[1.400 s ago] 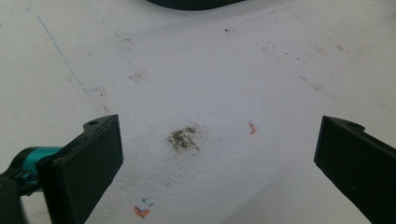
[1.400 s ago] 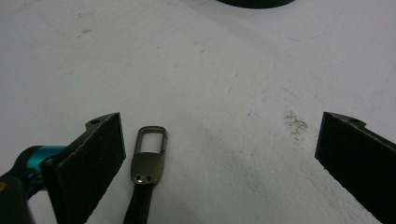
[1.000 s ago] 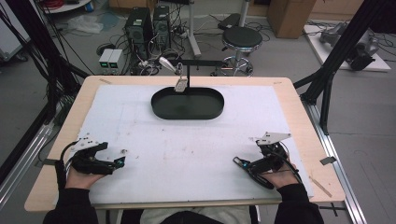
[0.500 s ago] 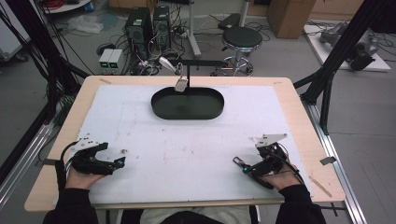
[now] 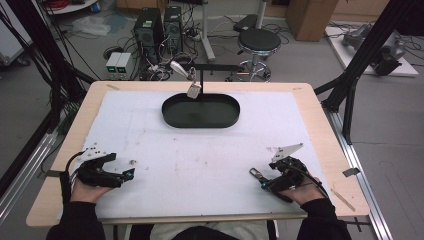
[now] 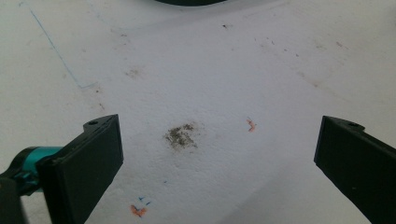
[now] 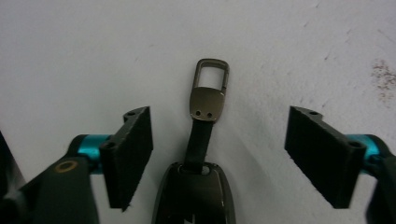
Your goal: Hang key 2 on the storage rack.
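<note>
The person sits at the near edge of the bench [image 5: 320, 125], a pale wooden top covered by a white mat [image 5: 200, 155] that is scuffed and spotted with small stains. Each hand rests low on the mat, the two well apart, one near each front corner. The right tool [image 5: 260, 179] lies close to the person's right sleeve with its jaws spread wide, and between them, untouched by either pad, lies a car key fob [image 7: 198, 186]: a dark, glossy body at the bottom of the right gripper view, a short black strap running forward from it, and a metal clasp [image 7: 210, 86] with a rectangular loop at the far end, flat on the mat. In the high view the clasp pokes out just ahead of that tool, pointing toward the middle of the bench. The left tool [image 5: 127, 175] is likewise spread, its two black jaws standing far apart over bare mat, with a greyish smudge [image 6: 181, 136] and a couple of small orange marks between them and nothing held. Toward the far side of the bench, well away from both hands, sits a black oval tray [image 5: 172, 107], and just behind it rises a thin black stand [image 5: 201, 82] with a small metal tag [image 5: 193, 90] hanging over the tray's rim.
</note>
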`<action>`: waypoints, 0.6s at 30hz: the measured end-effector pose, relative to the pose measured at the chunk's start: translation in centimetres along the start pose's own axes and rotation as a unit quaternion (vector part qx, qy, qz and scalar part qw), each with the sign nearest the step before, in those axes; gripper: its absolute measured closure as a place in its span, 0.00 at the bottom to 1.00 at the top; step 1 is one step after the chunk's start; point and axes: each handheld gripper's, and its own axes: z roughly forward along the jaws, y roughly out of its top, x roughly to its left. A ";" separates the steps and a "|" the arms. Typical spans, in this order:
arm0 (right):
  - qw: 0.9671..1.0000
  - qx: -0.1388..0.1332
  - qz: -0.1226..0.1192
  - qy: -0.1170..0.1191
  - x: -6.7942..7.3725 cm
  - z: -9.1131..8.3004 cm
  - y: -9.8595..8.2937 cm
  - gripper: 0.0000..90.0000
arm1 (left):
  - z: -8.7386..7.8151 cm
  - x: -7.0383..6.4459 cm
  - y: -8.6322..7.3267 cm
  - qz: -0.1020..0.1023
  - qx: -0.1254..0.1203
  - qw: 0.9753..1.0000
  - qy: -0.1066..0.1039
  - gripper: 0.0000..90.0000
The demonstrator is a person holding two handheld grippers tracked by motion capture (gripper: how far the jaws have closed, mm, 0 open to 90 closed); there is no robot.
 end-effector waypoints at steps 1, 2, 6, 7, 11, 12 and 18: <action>1.000 0.008 -0.003 -0.002 0.2 0.2 0.2 0.31 | 0.0 0.0 0.0 0.001 0.002 1.000 -0.001 0.02; 1.000 0.008 -0.003 -0.002 0.2 0.2 0.2 0.31 | 0.0 0.0 0.0 0.001 0.002 1.000 -0.001 0.02; 0.999 0.032 -0.011 -0.016 0.6 0.5 0.5 0.48 | 0.0 0.1 0.0 -0.001 0.001 1.000 -0.002 0.02; 0.998 0.049 -0.016 -0.032 0.8 0.6 0.6 0.55 | 0.0 0.1 0.0 -0.001 0.001 1.000 -0.003 0.02; 0.997 0.075 -0.019 -0.017 1.3 1.0 1.1 0.82 | 0.0 0.1 -0.1 -0.002 0.001 1.000 -0.004 0.02; 0.997 0.075 -0.019 -0.017 1.3 1.0 1.1 0.82 | 0.0 0.1 -0.1 -0.003 0.001 1.000 -0.005 0.02; 0.999 0.044 -0.015 -0.023 1.1 0.9 0.6 0.92 | 0.0 0.1 -0.1 -0.004 -0.002 1.000 -0.007 0.02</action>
